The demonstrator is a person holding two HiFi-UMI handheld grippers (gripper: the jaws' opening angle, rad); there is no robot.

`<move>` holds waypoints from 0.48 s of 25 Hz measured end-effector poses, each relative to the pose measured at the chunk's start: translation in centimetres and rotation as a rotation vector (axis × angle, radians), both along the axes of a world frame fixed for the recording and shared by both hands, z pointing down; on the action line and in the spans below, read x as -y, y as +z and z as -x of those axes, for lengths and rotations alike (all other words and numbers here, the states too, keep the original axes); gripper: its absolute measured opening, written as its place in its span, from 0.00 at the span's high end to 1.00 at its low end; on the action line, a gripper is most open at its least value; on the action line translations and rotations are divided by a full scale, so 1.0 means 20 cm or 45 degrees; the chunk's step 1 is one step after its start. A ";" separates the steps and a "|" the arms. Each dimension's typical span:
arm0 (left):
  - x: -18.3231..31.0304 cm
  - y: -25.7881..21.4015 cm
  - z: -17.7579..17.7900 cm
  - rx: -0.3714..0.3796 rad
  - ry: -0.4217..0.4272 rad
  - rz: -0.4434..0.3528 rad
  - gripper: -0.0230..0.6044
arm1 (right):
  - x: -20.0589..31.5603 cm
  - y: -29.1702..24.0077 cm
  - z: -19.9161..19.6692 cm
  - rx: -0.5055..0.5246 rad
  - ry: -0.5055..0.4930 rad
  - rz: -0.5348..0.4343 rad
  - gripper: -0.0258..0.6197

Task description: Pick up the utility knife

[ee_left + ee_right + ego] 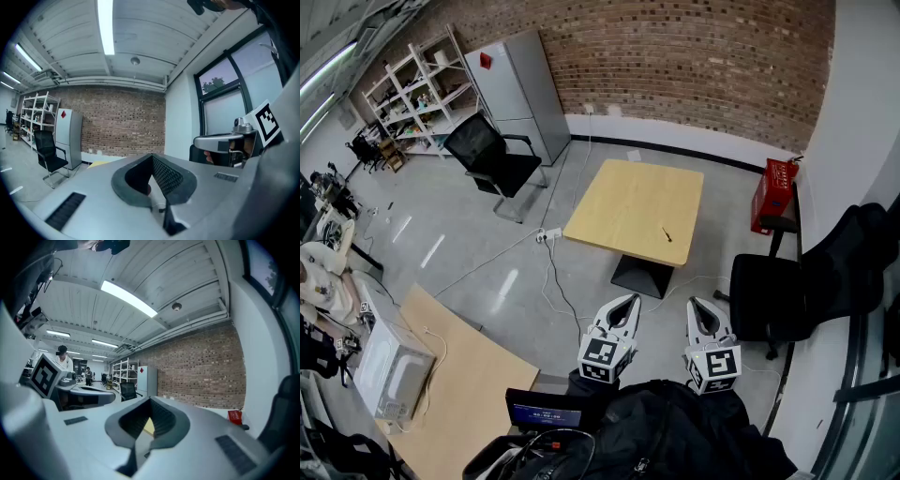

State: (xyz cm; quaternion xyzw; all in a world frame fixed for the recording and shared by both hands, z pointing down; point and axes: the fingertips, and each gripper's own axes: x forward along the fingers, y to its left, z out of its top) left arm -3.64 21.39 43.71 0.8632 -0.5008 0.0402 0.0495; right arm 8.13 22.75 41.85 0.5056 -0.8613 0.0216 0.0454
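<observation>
The utility knife (pixel 667 234), a small dark sliver, lies on the light wooden table (pixel 619 202), toward its right front side. Both grippers hover low in the head view, well short of the table and over the grey floor. My left gripper (pixel 633 298) and right gripper (pixel 694 303) point at the table side by side, jaws shut with nothing in them. In the left gripper view the left gripper (pixel 151 157) shows its ribbed pads meeting. The right gripper (pixel 150 400) frames a yellow bit of table (pixel 149 426); the knife shows in neither gripper view.
A black office chair (pixel 497 155) stands left of the table and another black chair (pixel 806 281) at its right front. A red box (pixel 773 192) sits by the right wall. A power strip with cables (pixel 548 234) lies on the floor. A wooden board (pixel 459 375) and a microwave (pixel 389 370) are at lower left.
</observation>
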 end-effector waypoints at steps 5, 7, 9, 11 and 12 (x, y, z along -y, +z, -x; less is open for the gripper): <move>0.00 -0.01 0.00 0.010 0.005 -0.008 0.96 | 0.00 0.00 -0.01 0.005 0.009 -0.010 0.95; 0.00 0.00 -0.02 0.012 0.007 -0.004 0.96 | 0.00 0.00 -0.02 0.004 0.011 -0.012 0.95; -0.01 0.01 -0.03 0.014 0.009 0.004 0.96 | -0.01 0.01 -0.03 0.002 0.014 -0.005 0.95; -0.03 0.02 -0.04 0.017 0.009 0.014 0.96 | -0.03 0.02 -0.04 0.005 0.012 0.009 0.95; -0.04 0.03 -0.04 0.019 0.009 0.019 0.96 | -0.04 0.03 -0.04 0.008 0.007 0.017 0.95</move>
